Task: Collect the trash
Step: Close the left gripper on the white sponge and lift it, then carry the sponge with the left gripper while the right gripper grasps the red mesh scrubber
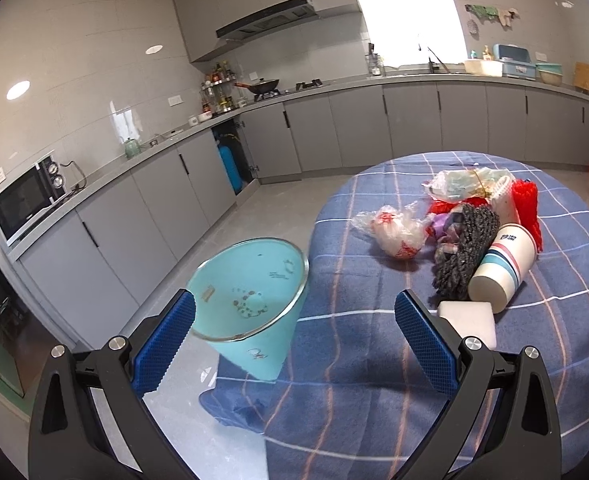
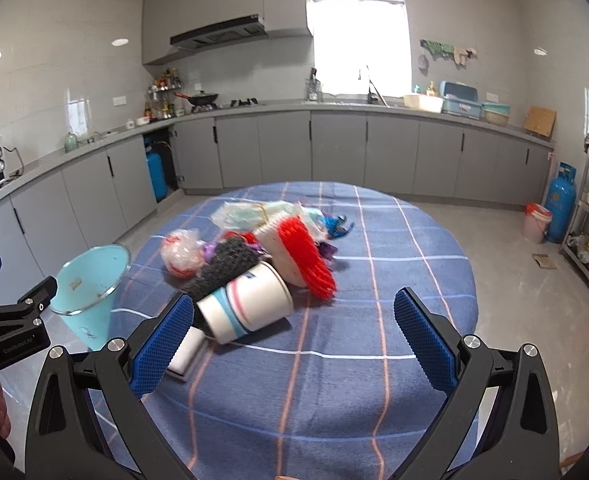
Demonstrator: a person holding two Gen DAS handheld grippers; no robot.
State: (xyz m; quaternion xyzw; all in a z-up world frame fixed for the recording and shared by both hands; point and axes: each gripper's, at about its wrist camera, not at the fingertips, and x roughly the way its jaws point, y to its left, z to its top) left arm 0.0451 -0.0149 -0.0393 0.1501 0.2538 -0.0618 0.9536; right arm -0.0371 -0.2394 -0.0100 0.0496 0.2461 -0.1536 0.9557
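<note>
Where trash lies: one paper cup [image 2: 250,304], one bin [image 1: 250,304].

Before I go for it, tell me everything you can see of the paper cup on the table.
The paper cup is white with blue, pink and teal bands and small blue print near its rim. It lies tipped on its side on the blue plaid tablecloth, base toward the cameras, and looks uncrushed. Its upper side rests against the dark knitted piece; a white foam block sits at its base. Neither tool touches it.
</note>
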